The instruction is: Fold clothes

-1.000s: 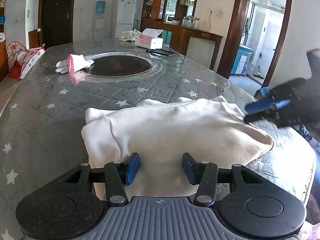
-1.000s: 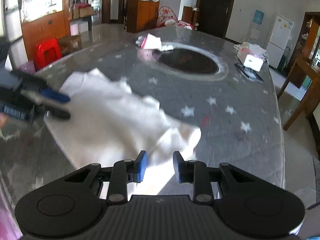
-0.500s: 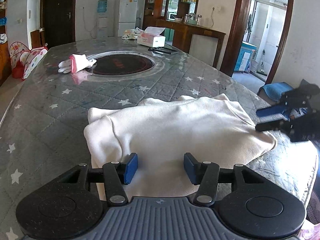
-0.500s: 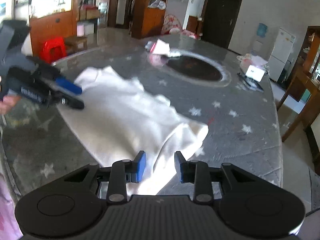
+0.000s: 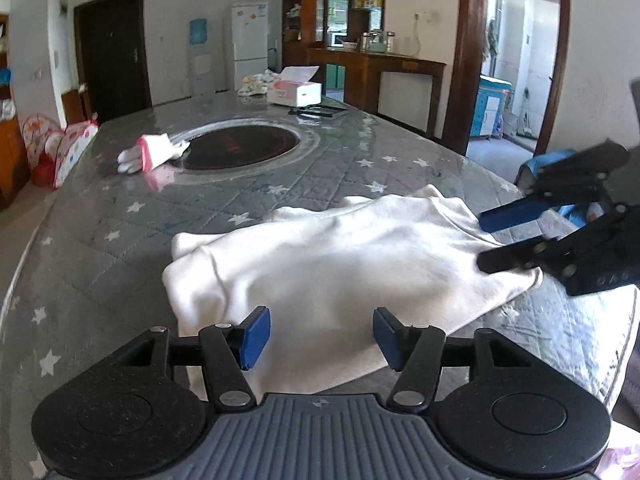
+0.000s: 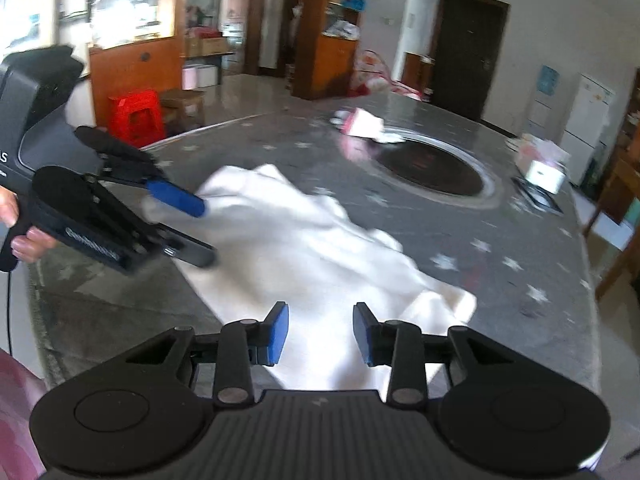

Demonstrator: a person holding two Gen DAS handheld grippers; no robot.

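A cream garment [image 5: 340, 264] lies loosely folded on the grey star-quilted table cover [image 5: 100, 240], near its front edge. My left gripper [image 5: 320, 336] hovers over the garment's near hem with its jaws opening; cloth shows below the gap and no pad presses on it. In the right wrist view the garment [image 6: 312, 252] spreads ahead, and the left gripper [image 6: 202, 232] straddles its far-left corner. My right gripper [image 6: 320, 332] hangs over the other end, jaws opening, with nothing pinched. In the left wrist view the right gripper [image 5: 482, 240] has its lower finger [image 5: 508, 260] at the cloth's right edge.
A pink and white glove [image 5: 150, 152] lies beside the dark round inset [image 5: 240, 150] mid-table. A tissue box [image 5: 294, 90] and dark flat items sit at the far end. The table edge [image 5: 600, 340] runs close on the right. A red stool [image 6: 138, 114] stands beyond the table.
Both grippers' jaws have widened. Each gripper has closed in over its end of the garment. The garment lies much as before.
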